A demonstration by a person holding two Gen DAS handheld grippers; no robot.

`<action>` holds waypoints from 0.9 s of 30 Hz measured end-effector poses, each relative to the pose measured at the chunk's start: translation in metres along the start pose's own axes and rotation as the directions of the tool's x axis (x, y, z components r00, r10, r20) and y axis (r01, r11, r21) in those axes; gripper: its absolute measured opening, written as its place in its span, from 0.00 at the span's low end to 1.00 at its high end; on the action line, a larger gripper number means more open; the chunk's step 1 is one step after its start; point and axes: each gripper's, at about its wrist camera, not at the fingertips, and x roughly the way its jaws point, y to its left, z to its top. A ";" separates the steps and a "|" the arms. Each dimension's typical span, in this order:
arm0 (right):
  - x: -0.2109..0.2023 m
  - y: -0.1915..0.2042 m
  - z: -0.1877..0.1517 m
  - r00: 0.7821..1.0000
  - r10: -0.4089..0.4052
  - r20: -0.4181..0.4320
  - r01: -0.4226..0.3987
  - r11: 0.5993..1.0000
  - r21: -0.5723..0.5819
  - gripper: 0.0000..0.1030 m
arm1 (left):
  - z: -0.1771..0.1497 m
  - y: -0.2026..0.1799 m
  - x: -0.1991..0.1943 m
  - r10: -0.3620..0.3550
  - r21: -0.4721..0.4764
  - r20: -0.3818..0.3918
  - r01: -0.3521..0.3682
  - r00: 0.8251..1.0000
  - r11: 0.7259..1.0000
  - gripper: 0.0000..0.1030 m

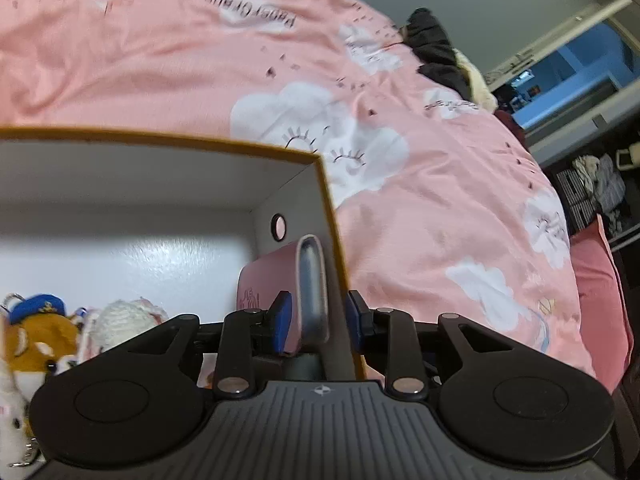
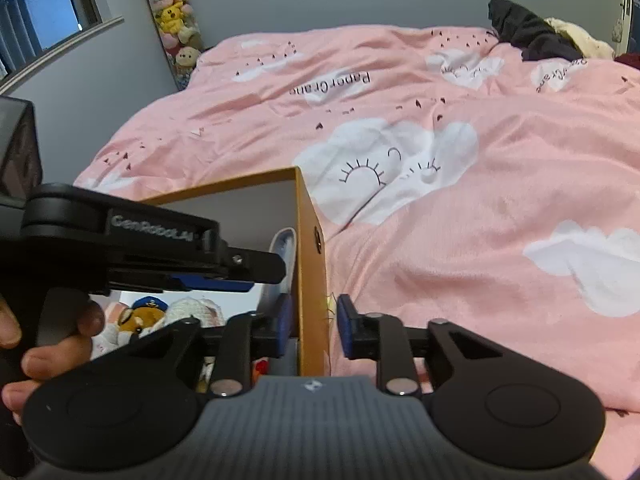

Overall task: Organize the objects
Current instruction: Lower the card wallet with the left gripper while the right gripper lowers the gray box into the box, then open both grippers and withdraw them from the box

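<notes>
Left wrist view: my left tongs (image 1: pixel 318 322), partly spread, straddle a flat pink case (image 1: pixel 276 280) standing inside the orange-rimmed cardboard box (image 1: pixel 256 148), plush toys (image 1: pixel 40 336) beside it. Right wrist view alone shows my right tongs (image 2: pixel 310 330) spread astride the box wall (image 2: pixel 310 240), unclamped, on the pink cloud-print bedspread (image 2: pixel 480 240).

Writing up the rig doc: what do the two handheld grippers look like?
Both match: black linkage arms with silver pivot pins, blue pads, round black side housings, ribbed grey centre plate with a small white logo. The left gripper reads "GenRobot.AI" in grey. No cables visible.
</notes>
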 end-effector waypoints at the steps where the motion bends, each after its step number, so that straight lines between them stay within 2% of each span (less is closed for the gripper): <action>1: -0.004 0.001 -0.001 1.000 0.004 0.006 -0.004 1.000 0.000 0.29 | -0.003 -0.004 -0.008 0.003 0.023 0.010 -0.003 1.000 1.000 0.32; 6: -0.025 0.007 -0.013 0.999 0.047 0.026 -0.047 0.999 0.013 0.35 | -0.021 -0.020 -0.051 -0.006 0.130 0.059 -0.001 0.998 0.992 0.32; 9: -0.038 0.013 -0.028 0.996 0.079 0.033 -0.079 0.997 0.019 0.35 | -0.038 -0.025 -0.077 0.008 0.191 0.089 -0.024 0.996 0.981 0.32; 15: -0.050 0.024 -0.064 0.993 0.111 -0.037 -0.110 0.994 0.026 0.37 | -0.078 -0.014 -0.109 0.067 0.234 0.091 -0.087 0.994 0.968 0.34; 17: -0.047 0.026 -0.077 0.991 0.111 -0.075 -0.109 0.994 0.032 0.37 | -0.094 -0.009 -0.114 0.097 0.243 0.090 -0.116 0.991 0.963 0.55; 19: -0.042 0.027 -0.091 0.986 0.113 -0.120 -0.109 0.993 0.041 0.37 | -0.110 -0.003 -0.116 0.121 0.253 0.084 -0.139 0.989 0.958 0.57; 24: -0.025 0.036 -0.119 0.970 0.118 -0.214 -0.112 0.993 0.039 0.42 | -0.147 0.013 -0.103 0.213 0.264 0.010 -0.208 0.977 0.942 0.57; 27: -0.016 0.044 -0.128 0.963 0.107 -0.247 -0.110 0.994 0.002 0.43 | -0.164 0.022 -0.094 0.200 0.260 -0.031 -0.186 0.979 0.947 0.58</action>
